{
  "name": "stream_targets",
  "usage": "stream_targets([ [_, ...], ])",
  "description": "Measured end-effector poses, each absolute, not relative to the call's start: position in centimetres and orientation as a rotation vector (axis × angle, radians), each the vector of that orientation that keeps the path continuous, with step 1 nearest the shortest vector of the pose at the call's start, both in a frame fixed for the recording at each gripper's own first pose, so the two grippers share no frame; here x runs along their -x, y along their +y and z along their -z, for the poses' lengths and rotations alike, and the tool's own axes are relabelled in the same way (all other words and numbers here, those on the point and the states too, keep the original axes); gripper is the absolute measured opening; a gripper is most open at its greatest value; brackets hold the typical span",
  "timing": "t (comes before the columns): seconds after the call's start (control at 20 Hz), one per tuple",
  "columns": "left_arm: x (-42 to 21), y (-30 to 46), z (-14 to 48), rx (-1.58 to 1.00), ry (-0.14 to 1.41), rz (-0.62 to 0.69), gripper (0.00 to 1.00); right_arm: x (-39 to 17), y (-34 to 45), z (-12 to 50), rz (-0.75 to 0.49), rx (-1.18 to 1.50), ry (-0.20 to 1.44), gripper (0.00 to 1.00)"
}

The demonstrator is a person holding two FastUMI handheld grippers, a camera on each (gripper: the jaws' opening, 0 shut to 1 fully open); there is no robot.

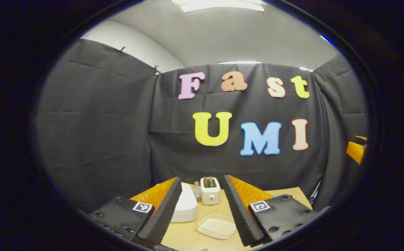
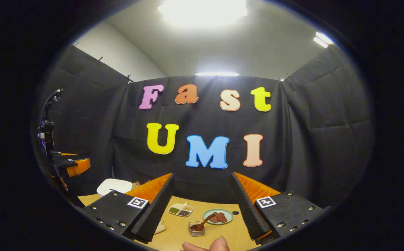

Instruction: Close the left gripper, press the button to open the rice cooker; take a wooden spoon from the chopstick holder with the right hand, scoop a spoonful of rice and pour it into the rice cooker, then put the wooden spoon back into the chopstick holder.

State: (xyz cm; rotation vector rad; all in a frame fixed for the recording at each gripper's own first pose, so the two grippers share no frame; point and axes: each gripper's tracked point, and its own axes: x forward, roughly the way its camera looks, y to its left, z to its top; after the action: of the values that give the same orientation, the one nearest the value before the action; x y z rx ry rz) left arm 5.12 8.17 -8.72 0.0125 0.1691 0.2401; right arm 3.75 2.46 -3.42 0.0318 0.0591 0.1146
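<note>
In the left gripper view my left gripper point(image 1: 202, 179) is open and held above the table. Between its fingers I see the white rice cooker point(image 1: 185, 205) with its lid down. A clear tray of rice point(image 1: 216, 226) lies just right of the cooker. In the right gripper view my right gripper point(image 2: 202, 175) is open with nothing between its fingers. Below it a wooden spoon point(image 2: 203, 222) leans in a small clear holder point(image 2: 196, 229) on the table. The rice cooker point(image 2: 114, 185) sits at the far left, with the left gripper point(image 2: 76, 166) hanging above it.
A white toaster point(image 1: 210, 190) and a small bottle point(image 1: 196, 191) stand behind the cooker. A sectioned dish point(image 2: 181, 210) and a green plate point(image 2: 209, 213) carrying brown food lie beyond the holder. A person's fingers point(image 2: 208, 245) show at the bottom edge.
</note>
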Motion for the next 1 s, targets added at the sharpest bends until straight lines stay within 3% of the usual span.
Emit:
stream_targets([
  [0.3,-12.5,18.5,18.6,-0.005,0.325,-0.324,0.36,-7.7,9.5,2.6,-0.092,0.015,0.070,0.97],
  [0.4,-14.6,20.9,21.8,-0.029,0.384,-0.332,0.13,-8.6,11.1,3.0,-0.061,0.044,0.088,0.97],
  [0.45,-15.7,21.4,23.3,-0.032,0.414,-0.309,0.09,-8.9,11.7,3.4,-0.048,0.055,0.106,0.97],
  [1.0,-24.4,28.9,40.4,-0.025,0.651,-0.338,0.09,-12.2,16.7,6.2,-0.014,0.165,0.257,0.97],
])
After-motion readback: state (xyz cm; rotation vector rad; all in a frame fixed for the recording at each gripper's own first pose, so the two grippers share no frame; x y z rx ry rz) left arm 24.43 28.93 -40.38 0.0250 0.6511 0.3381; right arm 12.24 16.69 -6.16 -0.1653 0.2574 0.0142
